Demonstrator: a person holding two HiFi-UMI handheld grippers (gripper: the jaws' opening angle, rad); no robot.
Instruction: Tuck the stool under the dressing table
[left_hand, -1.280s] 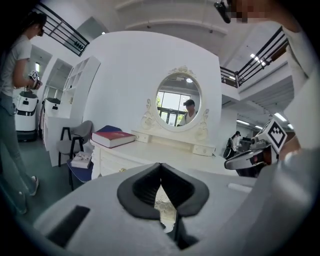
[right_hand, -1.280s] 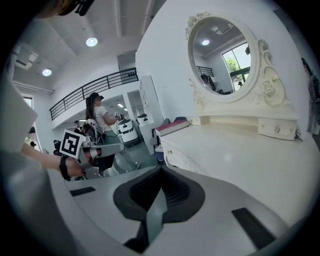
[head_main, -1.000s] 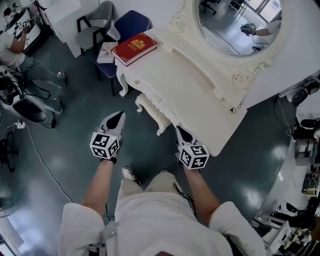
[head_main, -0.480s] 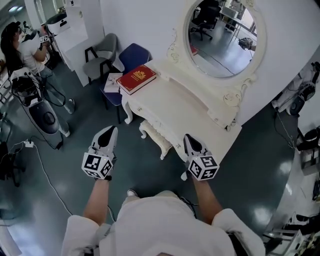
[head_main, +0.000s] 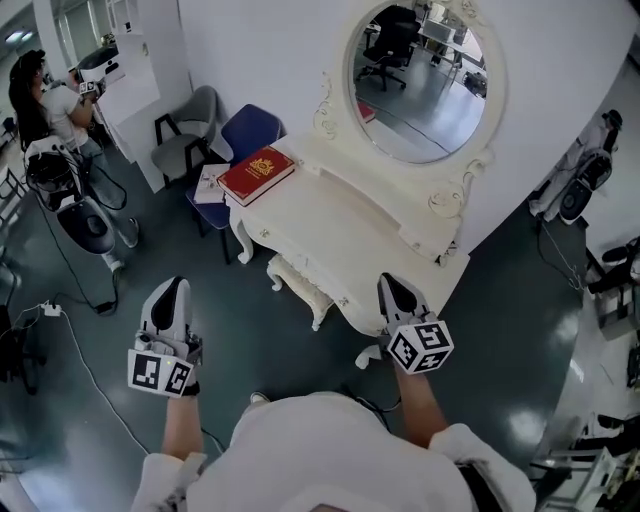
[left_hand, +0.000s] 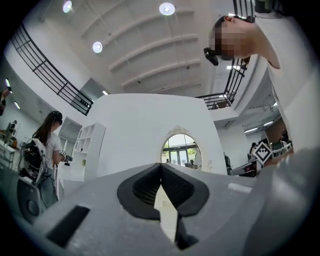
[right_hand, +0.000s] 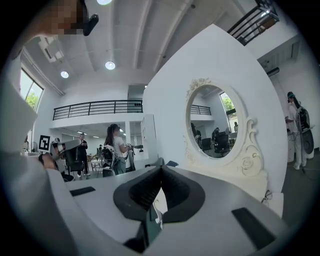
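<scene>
The white dressing table (head_main: 345, 215) with its oval mirror (head_main: 420, 75) stands against the wall in the head view. The white carved stool (head_main: 297, 287) sits under the table's front edge, with only its near side and legs showing. My left gripper (head_main: 174, 285) hangs shut and empty over the floor, left of the stool and apart from it. My right gripper (head_main: 391, 282) is shut and empty at the table's near right corner. In the left gripper view the jaws (left_hand: 161, 169) meet with the mirror (left_hand: 180, 150) far behind. The right gripper (right_hand: 161, 171) points level toward the mirror (right_hand: 214, 122).
A red book (head_main: 256, 174) lies on the table's left end. A grey chair (head_main: 192, 120) and a blue chair (head_main: 251, 130) stand to the table's left. A person (head_main: 58, 100) with equipment (head_main: 86, 225) is at far left. A cable (head_main: 85, 345) crosses the floor. Gear (head_main: 578, 190) stands at right.
Both grippers have risen and drawn back from the stool toward me, the left one further out to the left. The head view has tilted up and shows more of the mirror.
</scene>
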